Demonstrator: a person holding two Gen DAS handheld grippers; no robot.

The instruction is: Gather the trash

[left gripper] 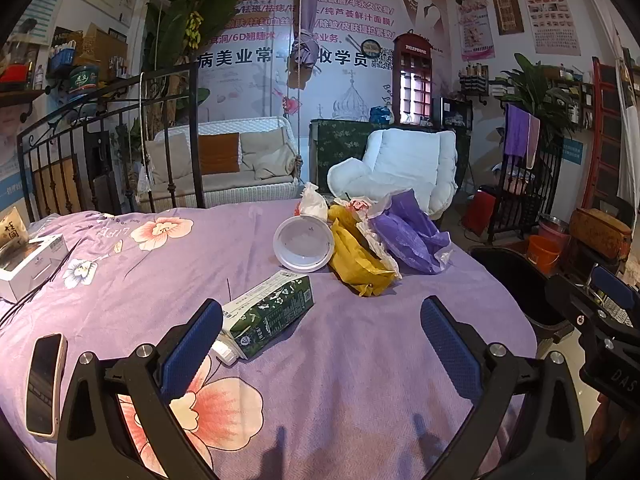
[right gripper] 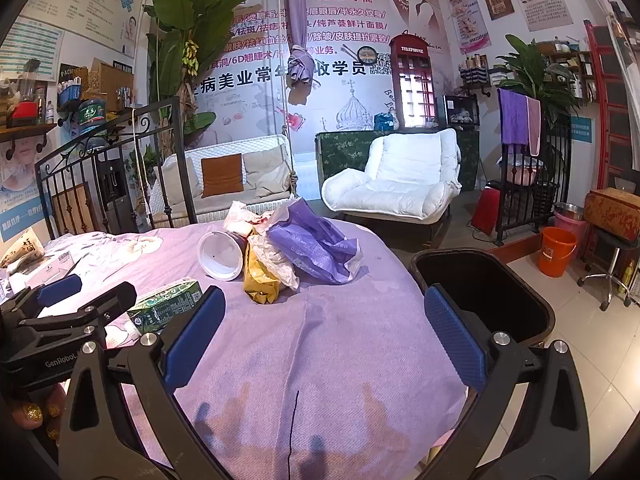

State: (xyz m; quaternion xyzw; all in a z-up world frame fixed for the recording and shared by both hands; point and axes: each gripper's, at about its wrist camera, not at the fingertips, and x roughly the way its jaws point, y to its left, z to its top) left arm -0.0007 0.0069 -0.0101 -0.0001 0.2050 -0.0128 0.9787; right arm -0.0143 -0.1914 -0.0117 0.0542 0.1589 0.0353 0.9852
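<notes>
Trash lies on a bed with a purple floral cover (left gripper: 360, 360). A green and white carton (left gripper: 268, 312) lies on its side just past my left gripper's left finger. Behind it lie a white round cup (left gripper: 303, 243), a yellow bag (left gripper: 356, 256), a purple bag (left gripper: 412, 236) and crumpled white plastic (left gripper: 314, 200). My left gripper (left gripper: 320, 344) is open and empty above the cover. My right gripper (right gripper: 324, 340) is open and empty, with the carton (right gripper: 168, 304) to its left and the pile, purple bag (right gripper: 316, 244) included, ahead. A black bin (right gripper: 480, 292) stands beside the bed on the right.
A phone (left gripper: 44, 384) and a white box (left gripper: 28, 264) lie on the bed's left side. A black iron bed rail (left gripper: 108, 152) stands behind. An orange bucket (right gripper: 558, 252), a white armchair (right gripper: 400, 176) and a stool (right gripper: 608, 272) stand on the floor to the right.
</notes>
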